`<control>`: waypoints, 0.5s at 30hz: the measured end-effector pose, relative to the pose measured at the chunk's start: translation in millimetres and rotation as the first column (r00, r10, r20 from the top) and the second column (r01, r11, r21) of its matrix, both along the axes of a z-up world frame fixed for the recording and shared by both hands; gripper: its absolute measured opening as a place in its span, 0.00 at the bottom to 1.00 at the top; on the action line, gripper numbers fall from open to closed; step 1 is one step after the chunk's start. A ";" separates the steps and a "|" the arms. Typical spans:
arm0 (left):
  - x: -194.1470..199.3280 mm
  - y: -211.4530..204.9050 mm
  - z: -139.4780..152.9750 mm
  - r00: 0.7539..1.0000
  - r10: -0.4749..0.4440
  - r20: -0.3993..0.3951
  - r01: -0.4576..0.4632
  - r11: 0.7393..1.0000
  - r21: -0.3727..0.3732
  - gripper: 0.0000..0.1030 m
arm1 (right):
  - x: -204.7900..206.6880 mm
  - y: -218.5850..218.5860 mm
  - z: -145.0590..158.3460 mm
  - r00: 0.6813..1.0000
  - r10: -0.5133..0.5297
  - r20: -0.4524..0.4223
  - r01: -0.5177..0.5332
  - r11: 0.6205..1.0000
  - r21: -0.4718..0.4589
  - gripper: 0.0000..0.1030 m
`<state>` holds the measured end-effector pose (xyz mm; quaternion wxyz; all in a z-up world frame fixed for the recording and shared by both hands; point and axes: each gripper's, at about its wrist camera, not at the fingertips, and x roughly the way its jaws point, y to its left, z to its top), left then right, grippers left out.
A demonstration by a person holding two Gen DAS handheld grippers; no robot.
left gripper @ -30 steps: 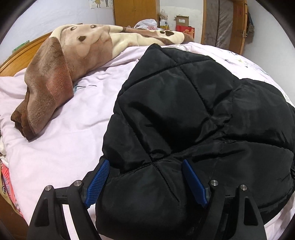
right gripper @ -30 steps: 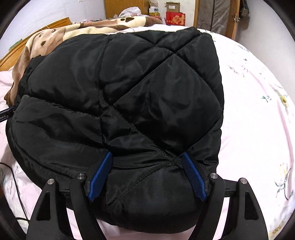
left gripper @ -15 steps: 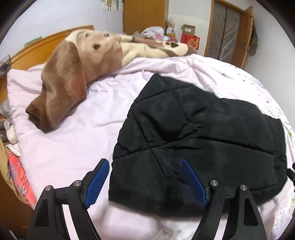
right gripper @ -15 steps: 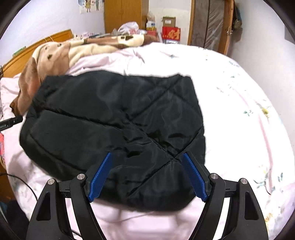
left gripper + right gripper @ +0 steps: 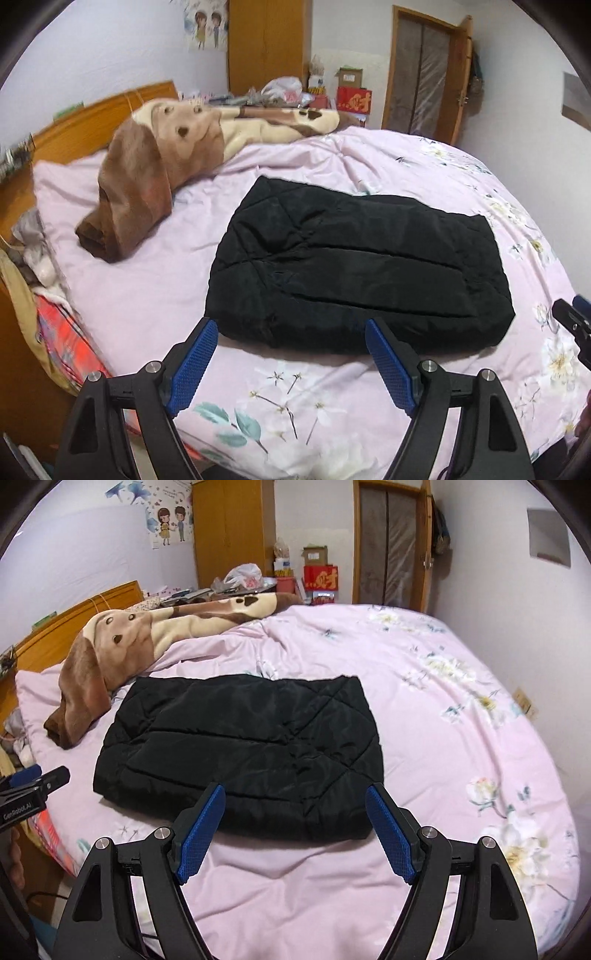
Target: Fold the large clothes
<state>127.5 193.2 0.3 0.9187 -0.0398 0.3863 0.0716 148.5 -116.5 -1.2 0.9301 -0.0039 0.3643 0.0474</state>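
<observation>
A black quilted puffer jacket point(image 5: 354, 269) lies folded into a compact rectangle on the pink floral bedspread point(image 5: 155, 291). It also shows in the right wrist view point(image 5: 243, 753). My left gripper point(image 5: 291, 350) is open and empty, held back above the jacket's near edge. My right gripper point(image 5: 295, 819) is open and empty, also back from the jacket's near edge. The left gripper's tip shows at the left of the right wrist view point(image 5: 33, 786); the right gripper's tip shows at the right edge of the left wrist view point(image 5: 572, 321).
A brown and cream dog-print blanket point(image 5: 166, 162) lies bunched at the bed's far left, near the wooden headboard point(image 5: 92, 122). A wardrobe point(image 5: 232, 535), boxes point(image 5: 319, 574) and a door point(image 5: 391, 542) stand beyond the bed. Clutter sits at the bed's left side point(image 5: 37, 258).
Both grippers have pulled up and back from the jacket, which they were pressing close against a second ago. The jacket now lies flat and folded on the bed, farther from both.
</observation>
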 end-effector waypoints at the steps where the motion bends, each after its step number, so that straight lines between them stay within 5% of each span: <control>1: -4.5 -4.5 3.4 1.000 -0.009 0.003 0.009 1.000 0.000 0.80 | -3.5 1.8 1.6 1.000 0.002 0.010 -0.002 1.000 -0.005 0.76; 6: -28.2 -32.6 13.3 1.000 -0.012 0.016 0.011 0.998 0.058 0.80 | -23.9 12.7 5.6 0.999 -0.015 0.032 0.016 0.999 -0.031 0.76; 15: -58.7 -63.5 18.2 0.997 -0.069 0.026 0.068 0.997 0.032 0.84 | -58.2 16.4 14.5 0.996 -0.050 0.076 0.055 0.996 -0.067 0.76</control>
